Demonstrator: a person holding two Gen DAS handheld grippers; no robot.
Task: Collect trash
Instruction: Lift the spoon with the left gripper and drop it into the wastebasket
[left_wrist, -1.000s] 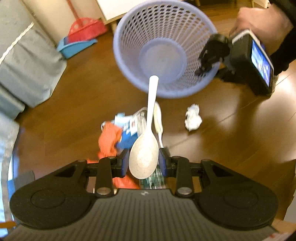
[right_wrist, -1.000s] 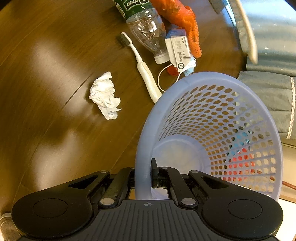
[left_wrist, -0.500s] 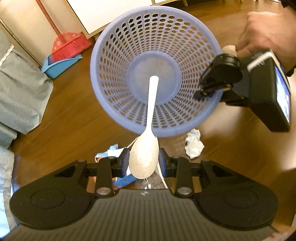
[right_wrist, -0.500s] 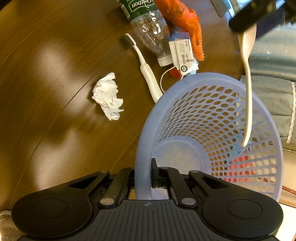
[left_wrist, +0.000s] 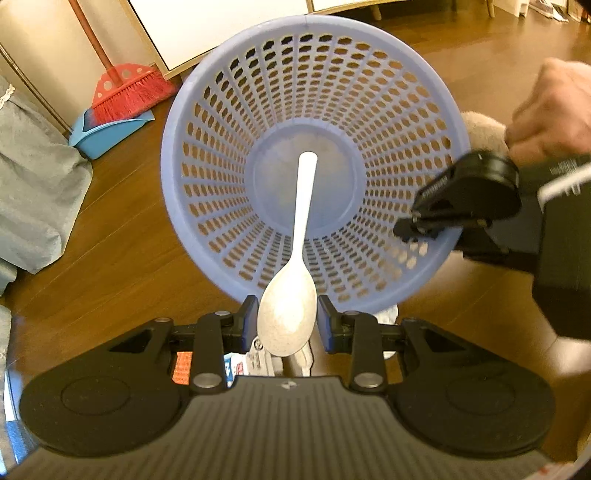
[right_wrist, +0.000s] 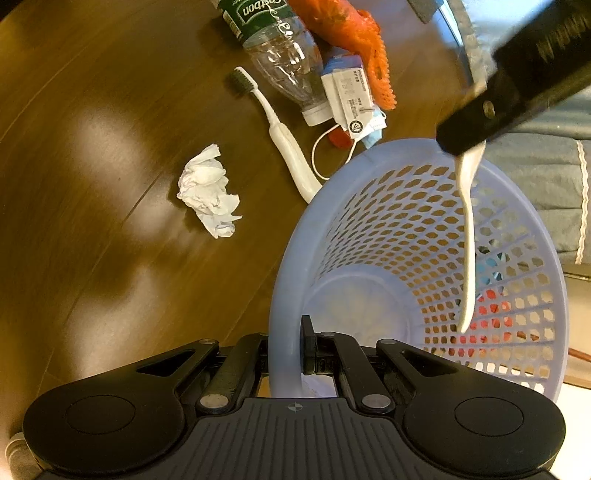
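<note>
White plastic spoon (left_wrist: 287, 320) sits gripped bowl-first in the left tongs (left_wrist: 286, 324), handle inside the lilac basket (left_wrist: 207, 122); right tongs (right_wrist: 286, 349) clamp its rim, seemingly tilted.

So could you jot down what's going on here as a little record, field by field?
left tool: shut on the white spoon, handle pointing into the basket
right tool: shut on the rim of the blue basket, holding it tilted
basket contents: none visible apart from the spoon's handle
on floor: crumpled tissue, toothbrush, plastic bottle, orange netting, tagged packet
</note>
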